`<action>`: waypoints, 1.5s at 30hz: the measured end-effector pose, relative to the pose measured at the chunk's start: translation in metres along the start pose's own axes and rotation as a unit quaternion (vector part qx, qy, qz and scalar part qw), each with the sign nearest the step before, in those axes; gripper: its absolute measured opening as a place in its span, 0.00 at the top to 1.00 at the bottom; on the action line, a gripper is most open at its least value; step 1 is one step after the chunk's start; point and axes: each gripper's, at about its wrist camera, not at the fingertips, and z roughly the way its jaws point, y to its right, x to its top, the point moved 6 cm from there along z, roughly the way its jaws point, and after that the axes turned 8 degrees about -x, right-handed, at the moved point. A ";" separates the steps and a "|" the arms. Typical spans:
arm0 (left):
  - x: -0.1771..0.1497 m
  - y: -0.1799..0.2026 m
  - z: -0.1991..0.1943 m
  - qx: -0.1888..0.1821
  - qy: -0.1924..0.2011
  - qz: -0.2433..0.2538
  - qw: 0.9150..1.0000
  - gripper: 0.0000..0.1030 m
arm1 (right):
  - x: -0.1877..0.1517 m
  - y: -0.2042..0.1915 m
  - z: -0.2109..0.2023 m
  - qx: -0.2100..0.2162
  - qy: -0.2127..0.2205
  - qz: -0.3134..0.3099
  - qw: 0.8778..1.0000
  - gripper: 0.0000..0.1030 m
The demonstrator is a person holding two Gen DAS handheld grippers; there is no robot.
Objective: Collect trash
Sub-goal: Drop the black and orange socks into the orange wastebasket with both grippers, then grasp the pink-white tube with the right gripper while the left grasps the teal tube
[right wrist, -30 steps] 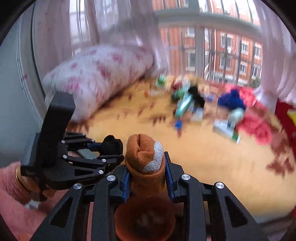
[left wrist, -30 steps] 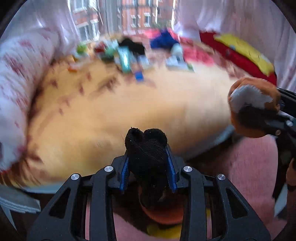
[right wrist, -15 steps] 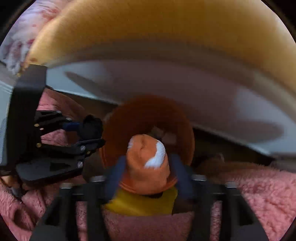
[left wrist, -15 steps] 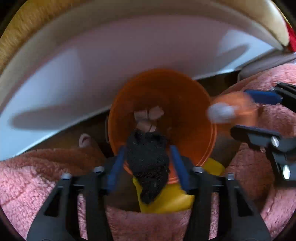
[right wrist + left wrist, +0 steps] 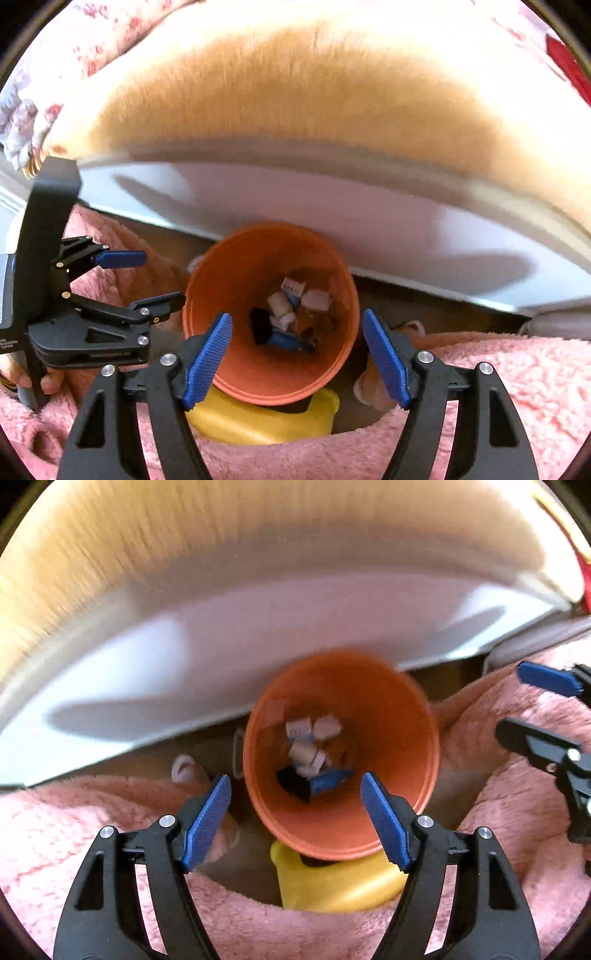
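**Two grippers empty over the bin, drop just made**

Both sets of jaws have just been opening and now stand wide with nothing between them: left gripper (image 5: 295, 808) and right gripper (image 5: 295, 343) point steeply down over the orange bin (image 5: 391, 716). Trash sits at the bin bottom (image 5: 291, 314): white wrappers, a black lump, something blue. Whether the orange sock landed there, cannot tell.

Risks, as judgement: the bin leans on a yellow container (image 5: 332, 882), so a knock from either gripper could tip it and spill the lot. The grippers hang close together and could collide when lifting.

Surroundings: white bed side panel (image 5: 221, 635), fuzzy yellow-orange blanket (image 5: 295, 96) on top, floral pillow (image 5: 44, 66) far left, pink fleece garment (image 5: 498, 369) beside the bin.
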 end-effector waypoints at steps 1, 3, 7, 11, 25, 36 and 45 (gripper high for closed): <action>0.004 0.002 -0.012 -0.001 0.017 0.008 1.000 0.31 | 0.005 0.001 -0.006 0.003 0.011 0.000 1.000 0.26; 0.011 0.007 -0.035 0.002 0.050 0.023 0.999 0.30 | 0.017 0.003 -0.031 0.011 0.044 0.001 0.999 0.22; 0.031 0.010 -0.086 0.008 0.124 0.036 0.992 0.20 | 0.046 0.009 -0.077 0.013 0.114 0.009 0.993 0.10; 0.054 -0.008 -0.138 0.029 0.215 0.013 0.976 0.15 | 0.092 0.018 -0.106 0.001 0.183 0.027 0.983 0.06; 0.076 -0.076 -0.160 0.044 0.276 -0.086 0.956 0.13 | 0.321 0.007 -0.007 -0.101 0.146 -0.035 0.984 0.05; 0.073 -0.098 -0.155 0.022 0.271 -0.117 0.955 0.13 | 0.343 0.010 0.059 -0.121 0.071 -0.050 0.989 0.11; 0.096 -0.094 -0.167 0.024 0.275 -0.113 0.954 0.13 | 0.322 0.036 -0.002 -0.075 0.120 0.006 0.990 0.20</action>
